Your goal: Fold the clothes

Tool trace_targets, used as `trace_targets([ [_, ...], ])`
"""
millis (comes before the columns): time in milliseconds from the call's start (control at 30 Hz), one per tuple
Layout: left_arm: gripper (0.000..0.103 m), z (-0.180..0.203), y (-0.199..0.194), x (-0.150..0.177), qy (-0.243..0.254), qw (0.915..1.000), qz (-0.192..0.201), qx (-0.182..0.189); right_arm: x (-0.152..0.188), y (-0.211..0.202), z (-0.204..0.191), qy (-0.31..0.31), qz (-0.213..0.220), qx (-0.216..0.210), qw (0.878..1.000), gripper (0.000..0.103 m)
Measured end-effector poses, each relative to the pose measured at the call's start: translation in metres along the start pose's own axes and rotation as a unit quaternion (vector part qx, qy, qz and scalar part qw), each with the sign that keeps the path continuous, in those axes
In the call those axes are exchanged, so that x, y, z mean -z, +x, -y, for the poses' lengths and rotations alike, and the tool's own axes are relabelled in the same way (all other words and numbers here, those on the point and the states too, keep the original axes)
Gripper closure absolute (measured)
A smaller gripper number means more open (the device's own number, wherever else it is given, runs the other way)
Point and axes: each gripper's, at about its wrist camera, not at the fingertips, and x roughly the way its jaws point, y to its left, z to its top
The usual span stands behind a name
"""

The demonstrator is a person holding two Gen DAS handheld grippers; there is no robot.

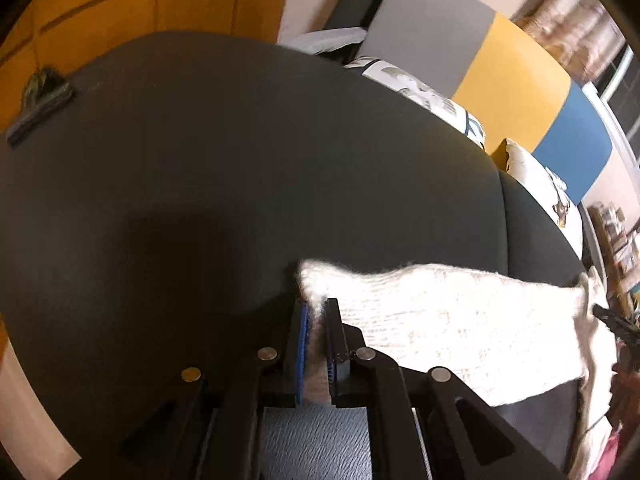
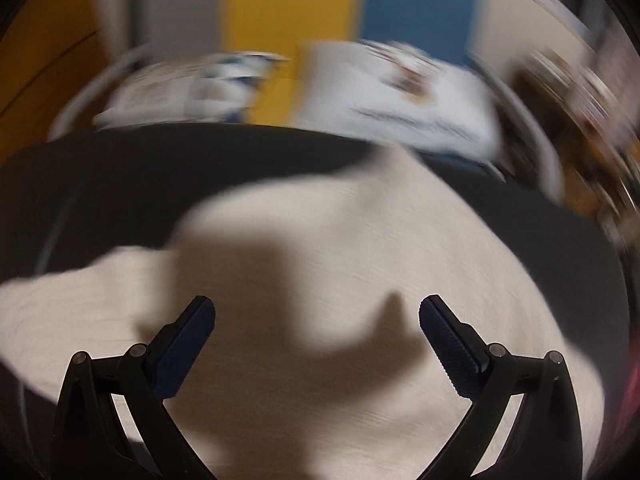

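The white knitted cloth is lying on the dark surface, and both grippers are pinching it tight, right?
Not quite. Only the left gripper is pinching the white knitted cloth; the left wrist view shows its jaws closed on a corner. In the right wrist view, the right gripper has its jaws wide apart above the cloth, gripping nothing. The cloth does lie on the dark surface.

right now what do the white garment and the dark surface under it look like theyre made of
The white garment: looks like a soft knit, maybe wool or cotton, matte; fine ribbed rows and a fuzzy edge show where the left tool pinches it. The dark surface: probably a matte woven fabric cover; it shows no shine and a seam, though the weave is too fine to confirm.
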Motion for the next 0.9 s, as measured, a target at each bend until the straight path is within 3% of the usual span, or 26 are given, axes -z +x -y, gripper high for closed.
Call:
trace_targets([
  [67, 0.095, -0.007, -0.003, 0.01, -0.013, 0.9999, 0.002, 0.0, -0.008, 0.02, -0.029, -0.053, -0.013, 0.005, 0.999, 0.0],
  [133, 0.095, -0.012, -0.004, 0.02, -0.024, 0.9997, 0.008, -0.002, -0.013, 0.043, -0.037, -0.056, -0.041, 0.036, 0.997, 0.0],
  [233, 0.095, -0.013, -0.007, 0.028, -0.033, 0.9993, 0.015, -0.007, -0.026, 0.064, -0.017, 0.076, -0.048, -0.001, 0.996, 0.0],
  [367, 0.095, -0.015, -0.003, 0.023, -0.05, 0.9987, 0.01, -0.008, -0.032, 0.068, -0.019, 0.094, -0.028, 0.013, 0.995, 0.0],
  [467, 0.093, -0.019, 0.001, 0.015, -0.066, 0.9978, 0.002, -0.002, -0.042, 0.069, -0.02, 0.092, -0.05, -0.005, 0.994, 0.0],
  [533, 0.092, -0.024, -0.004, 0.011, -0.076, 0.997, 0.001, 0.009, -0.042, 0.053, -0.018, 0.088, -0.042, -0.025, 0.995, 0.0],
  [667, 0.092, -0.037, -0.026, 0.007, -0.093, 0.9951, 0.021, 0.028, -0.011, -0.011, -0.006, 0.095, -0.006, -0.095, 0.991, 0.0],
  [733, 0.09, -0.036, -0.046, 0.009, -0.077, 0.9952, 0.037, 0.048, 0.031, -0.058, 0.011, 0.115, 0.008, -0.149, 0.982, 0.0],
  [833, 0.088, 0.016, -0.059, 0.019, -0.024, 0.9895, 0.01, 0.142, 0.093, -0.11, 0.036, 0.152, 0.02, -0.171, 0.973, 0.0],
  [900, 0.088, 0.057, -0.06, 0.041, 0.023, 0.9779, -0.032, 0.205, 0.143, -0.139, 0.057, 0.193, 0.033, -0.177, 0.965, 0.0],
])
